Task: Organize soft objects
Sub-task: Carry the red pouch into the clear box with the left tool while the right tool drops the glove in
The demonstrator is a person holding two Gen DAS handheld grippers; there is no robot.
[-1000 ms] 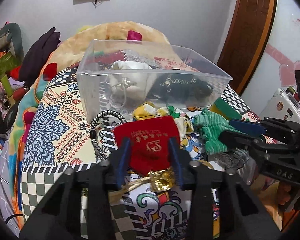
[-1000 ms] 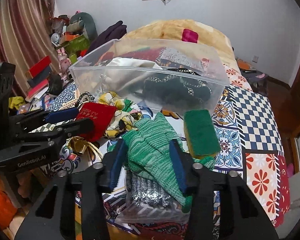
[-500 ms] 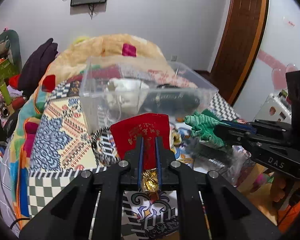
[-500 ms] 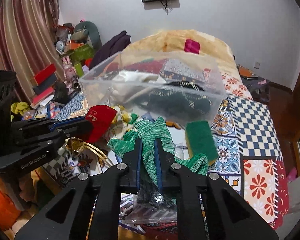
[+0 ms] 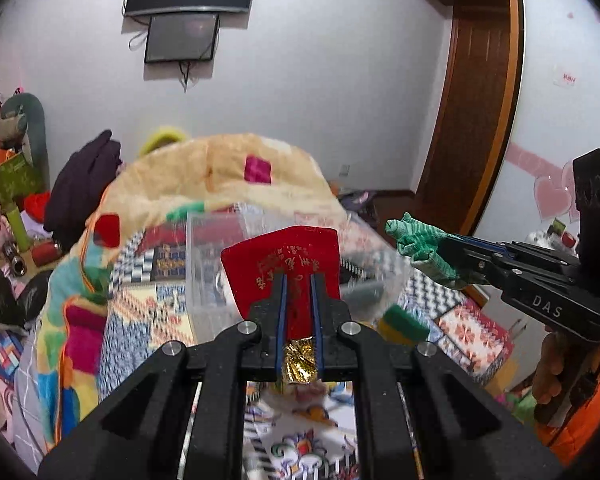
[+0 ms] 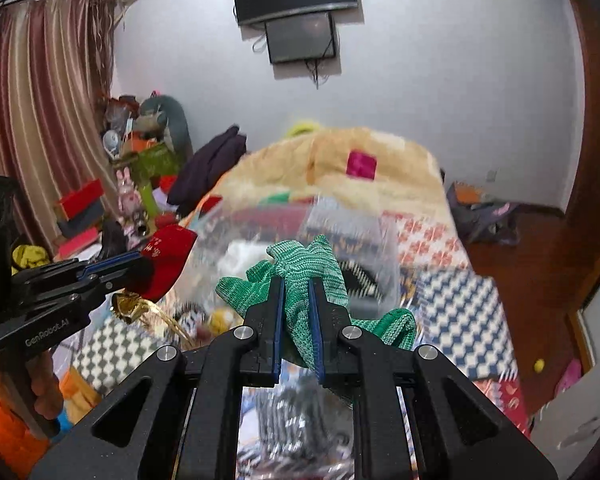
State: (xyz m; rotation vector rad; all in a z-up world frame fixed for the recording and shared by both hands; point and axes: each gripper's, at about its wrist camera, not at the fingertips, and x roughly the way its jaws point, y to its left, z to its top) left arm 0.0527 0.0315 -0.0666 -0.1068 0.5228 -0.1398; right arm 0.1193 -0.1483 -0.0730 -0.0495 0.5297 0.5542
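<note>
Both grippers are clamping soft, light things in the air before the clear bin: the left gripper is pinching a red pouch near its gathered gold neck, and the right gripper is squeezing a green knit glove mid-body. Each is looking limp and likely to droop, so a firm central pinch is suiting them.

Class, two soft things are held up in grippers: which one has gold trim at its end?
The red pouch in the left gripper; the right gripper holds a plain green knitted glove.

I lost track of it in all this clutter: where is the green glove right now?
The green glove is pinched in the right tongs, lifted in front of the clear bin; the left view shows it at the right.
</note>
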